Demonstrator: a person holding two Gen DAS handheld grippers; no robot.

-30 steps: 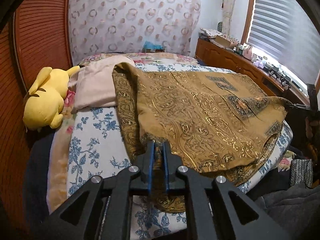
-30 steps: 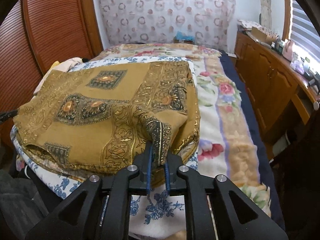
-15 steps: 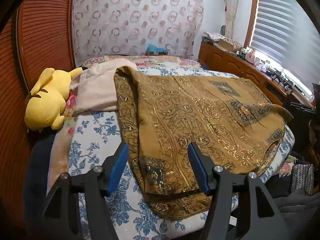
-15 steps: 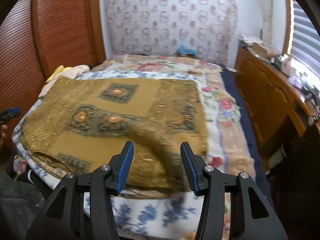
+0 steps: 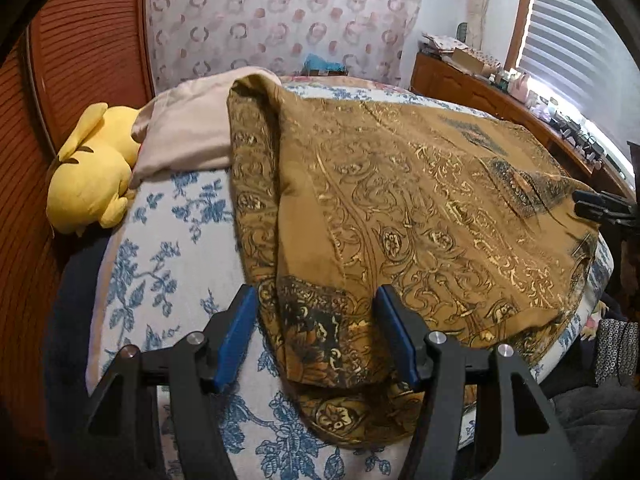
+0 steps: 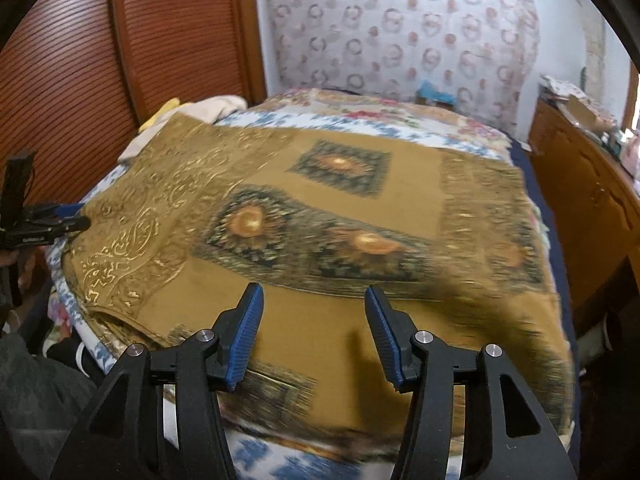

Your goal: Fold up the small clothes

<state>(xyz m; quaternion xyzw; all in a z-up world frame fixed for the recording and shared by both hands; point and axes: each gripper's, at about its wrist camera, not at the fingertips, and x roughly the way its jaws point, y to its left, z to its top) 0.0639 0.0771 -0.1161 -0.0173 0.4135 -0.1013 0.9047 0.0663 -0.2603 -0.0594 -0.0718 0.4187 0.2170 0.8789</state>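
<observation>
Two grippers are in your hands, and neither one holds anything. Your left gripper (image 5: 316,320) has its blue-padded jaws standing apart, with the near corner of the mustard-brown cloth with gold scroll print and dark floral medallions (image 5: 420,208) lying loose between them; the pads do not press on it. Your right gripper (image 6: 312,320) is over the near edge of the same cloth (image 6: 332,208), its jaws are opening at this moment, and only flat fabric is seen between them, not pinched.

The cloth is spread on the bed with the white and blue floral cover (image 5: 160,264). It is folded over itself, because you can see a lower layer coming out under the near corner in the left wrist view. Its far left corner lies on a pale pink fabric (image 5: 188,132), and just beside this fabric a yellow plush toy (image 5: 88,176) rests against the reddish wooden slatted door (image 5: 80,52).

The right side of the right wrist view is blurred, so the cloth edge there is not clear.
</observation>
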